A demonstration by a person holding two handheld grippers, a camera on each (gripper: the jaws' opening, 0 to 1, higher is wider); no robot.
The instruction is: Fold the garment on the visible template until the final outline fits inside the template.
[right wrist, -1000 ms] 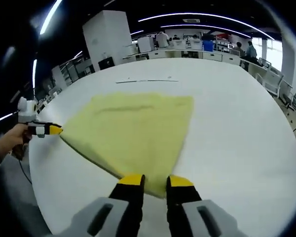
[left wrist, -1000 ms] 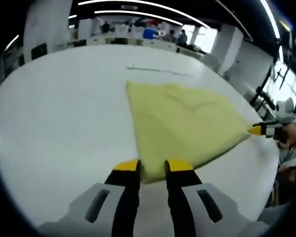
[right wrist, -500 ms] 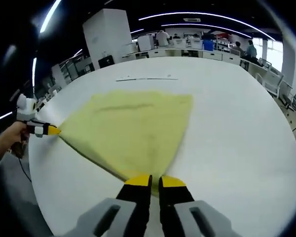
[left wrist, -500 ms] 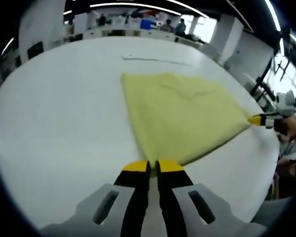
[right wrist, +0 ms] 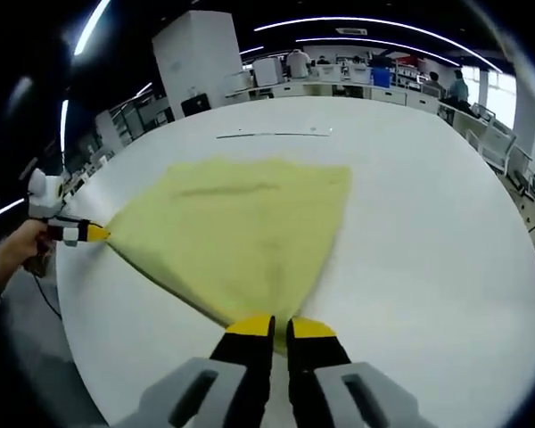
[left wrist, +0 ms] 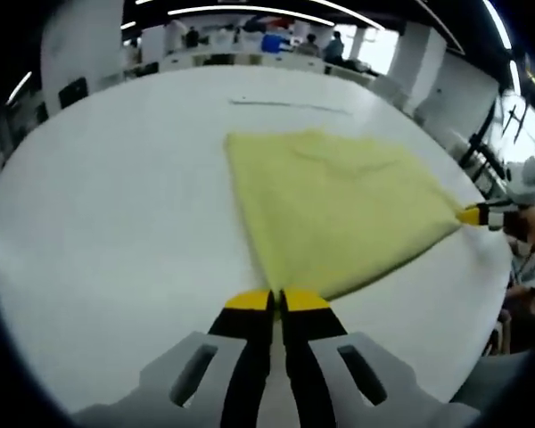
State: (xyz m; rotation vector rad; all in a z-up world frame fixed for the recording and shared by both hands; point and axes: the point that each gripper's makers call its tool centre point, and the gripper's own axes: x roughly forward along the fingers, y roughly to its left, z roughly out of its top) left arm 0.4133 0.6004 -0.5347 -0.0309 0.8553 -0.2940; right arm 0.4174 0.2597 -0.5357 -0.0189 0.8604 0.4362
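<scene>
Open-plan lab: desk rows (right wrist: 339, 85), strip lights (right wrist: 366, 22).

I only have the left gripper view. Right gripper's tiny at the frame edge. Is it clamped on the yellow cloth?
Observer: Yes. In the right gripper view the right gripper is closed on a near corner of the yellow cloth garment.
Operator: What's off to its right?
Observer: Bare white table.
Operator: Is the left gripper visible there?
Observer: Yes, the left gripper pinches the cloth's left corner, a hand behind it.
</scene>
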